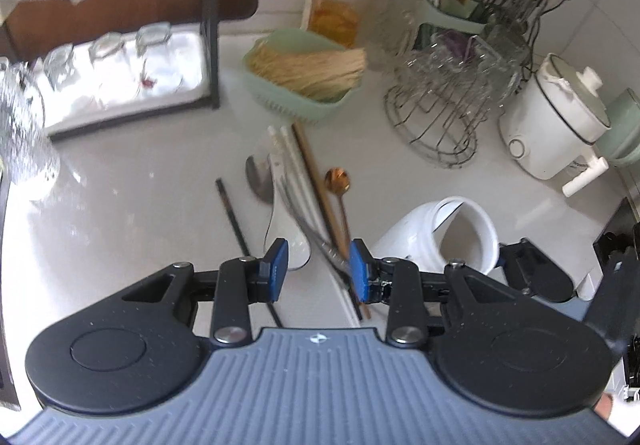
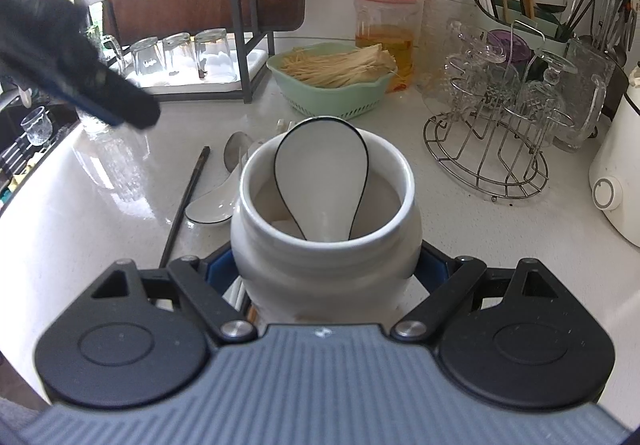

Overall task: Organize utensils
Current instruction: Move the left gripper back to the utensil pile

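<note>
Loose utensils lie in a heap on the white counter: a white ceramic spoon [image 1: 280,219], a metal spoon [image 1: 258,177], a fork [image 1: 304,221], a gold spoon [image 1: 338,181], white chopsticks [image 1: 288,157], a wooden chopstick [image 1: 312,169] and a black chopstick [image 1: 232,213]. My left gripper [image 1: 319,257] hovers open just above the heap, its blue pads apart with nothing pressed between them. To the right stands a white ceramic jar [image 1: 416,241], tilted. My right gripper [image 2: 324,269] is shut on the jar [image 2: 256,173], which holds a black-rimmed ceramic spoon [image 2: 320,173].
A green basket [image 1: 280,109] of dry noodles and a red-lidded jar [image 1: 340,1] stand behind the heap. A wire glass rack [image 1: 440,117] and a white cooker [image 1: 552,125] fill the right. A tray of upturned glasses [image 1: 120,85] sits at the left.
</note>
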Motion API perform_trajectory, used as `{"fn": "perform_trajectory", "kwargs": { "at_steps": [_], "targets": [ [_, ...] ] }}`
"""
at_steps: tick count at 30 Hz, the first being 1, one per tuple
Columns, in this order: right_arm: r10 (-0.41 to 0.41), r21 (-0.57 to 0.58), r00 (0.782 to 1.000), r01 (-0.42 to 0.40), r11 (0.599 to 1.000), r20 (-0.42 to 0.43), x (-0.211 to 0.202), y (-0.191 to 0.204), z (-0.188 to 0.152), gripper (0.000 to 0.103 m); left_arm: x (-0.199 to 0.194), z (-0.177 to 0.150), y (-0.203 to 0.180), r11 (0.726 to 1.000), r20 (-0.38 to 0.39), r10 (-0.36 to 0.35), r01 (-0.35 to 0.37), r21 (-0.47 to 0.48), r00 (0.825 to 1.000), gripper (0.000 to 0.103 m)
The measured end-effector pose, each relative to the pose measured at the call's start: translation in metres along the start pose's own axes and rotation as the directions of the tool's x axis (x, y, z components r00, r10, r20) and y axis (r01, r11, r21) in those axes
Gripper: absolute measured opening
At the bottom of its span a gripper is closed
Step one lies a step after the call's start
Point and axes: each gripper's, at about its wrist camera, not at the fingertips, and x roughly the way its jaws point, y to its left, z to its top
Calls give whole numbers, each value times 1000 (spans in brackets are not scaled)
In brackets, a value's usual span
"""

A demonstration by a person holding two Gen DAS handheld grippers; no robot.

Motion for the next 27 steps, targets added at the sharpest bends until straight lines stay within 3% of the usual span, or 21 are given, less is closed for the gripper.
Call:
{"fn": "perform_trajectory", "kwargs": {
  "at_steps": [17,27],
  "targets": [
    [-8,0,999,8,1000,-36,2,1,5,91,65,-14,41,998,-76,-5,0,-65,997,42],
    [-30,21,999,31,999,-43,2,2,5,91,103,-12,32,997,-126,-34,43,63,991,50]
  ]
}}
